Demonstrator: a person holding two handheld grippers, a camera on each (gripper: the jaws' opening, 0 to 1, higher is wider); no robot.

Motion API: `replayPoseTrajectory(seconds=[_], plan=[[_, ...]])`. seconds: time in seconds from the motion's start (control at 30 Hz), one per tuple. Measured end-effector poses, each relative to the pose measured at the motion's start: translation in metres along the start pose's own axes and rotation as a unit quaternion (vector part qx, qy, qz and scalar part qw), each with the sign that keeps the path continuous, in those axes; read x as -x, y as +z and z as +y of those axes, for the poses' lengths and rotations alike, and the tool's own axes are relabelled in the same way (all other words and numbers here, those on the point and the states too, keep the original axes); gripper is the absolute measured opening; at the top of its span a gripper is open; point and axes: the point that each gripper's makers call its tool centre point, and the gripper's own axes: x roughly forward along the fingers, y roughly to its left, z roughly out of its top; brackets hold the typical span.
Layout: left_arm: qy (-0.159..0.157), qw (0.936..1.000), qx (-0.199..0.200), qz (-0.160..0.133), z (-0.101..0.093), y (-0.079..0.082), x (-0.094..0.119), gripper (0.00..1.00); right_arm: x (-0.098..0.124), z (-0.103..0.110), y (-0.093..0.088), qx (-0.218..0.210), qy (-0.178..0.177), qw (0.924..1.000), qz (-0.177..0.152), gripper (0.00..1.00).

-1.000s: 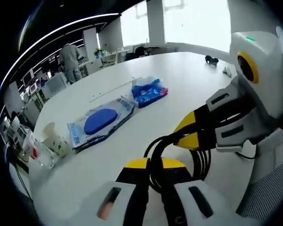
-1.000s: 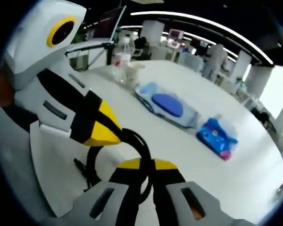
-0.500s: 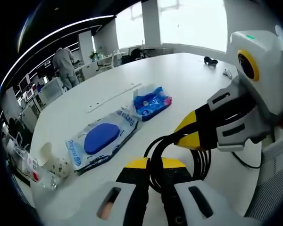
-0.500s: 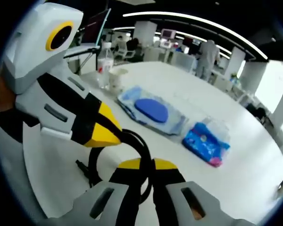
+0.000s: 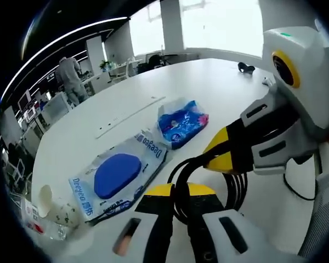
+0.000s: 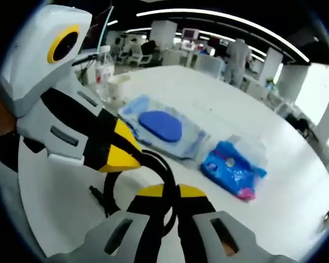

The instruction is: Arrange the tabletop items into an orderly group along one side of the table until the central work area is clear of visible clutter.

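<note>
One coiled black cable (image 5: 182, 189) is clamped by both the left tool (image 5: 174, 193) and the right tool (image 6: 171, 193), jaws closed on it, tips nearly meeting above the white worktop (image 5: 219, 93). Beyond lie one wipes pack (image 5: 118, 174), one blue pouch (image 5: 181, 123), one paper cup (image 6: 118, 87) and one bottle (image 6: 102, 66).

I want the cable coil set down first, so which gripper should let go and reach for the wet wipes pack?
Probably the left gripper: both grippers are shut on the black cable coil, and the wet wipes pack lies on the left gripper's side, away from the right gripper.
</note>
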Motion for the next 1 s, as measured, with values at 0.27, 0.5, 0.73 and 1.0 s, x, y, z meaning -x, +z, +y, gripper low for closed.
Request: replayPoseTrajectory(seconds=[0.27, 0.5, 0.73, 1.0], plan=[[0.007, 0.9998, 0.017, 0.007, 0.012, -0.004, -0.014, 0.06, -0.018, -0.004, -0.001, -0.020, 0.008, 0.9997, 0.012, 0.03], [0.008, 0.9996, 0.025, 0.012, 0.018, -0.008, -0.022, 0.06, -0.028, -0.005, -0.003, -0.014, 0.017, 0.9995, 0.023, 0.03], [0.011, 0.9996, 0.019, 0.018, 0.018, -0.013, -0.030, 0.06, -0.035, -0.005, -0.008, -0.005, 0.016, 0.9993, 0.032, 0.03], [0.014, 0.9994, 0.026, 0.016, 0.019, -0.016, -0.034, 0.06, -0.038, -0.006, -0.011, -0.009, 0.017, 0.9994, 0.031, 0.04]])
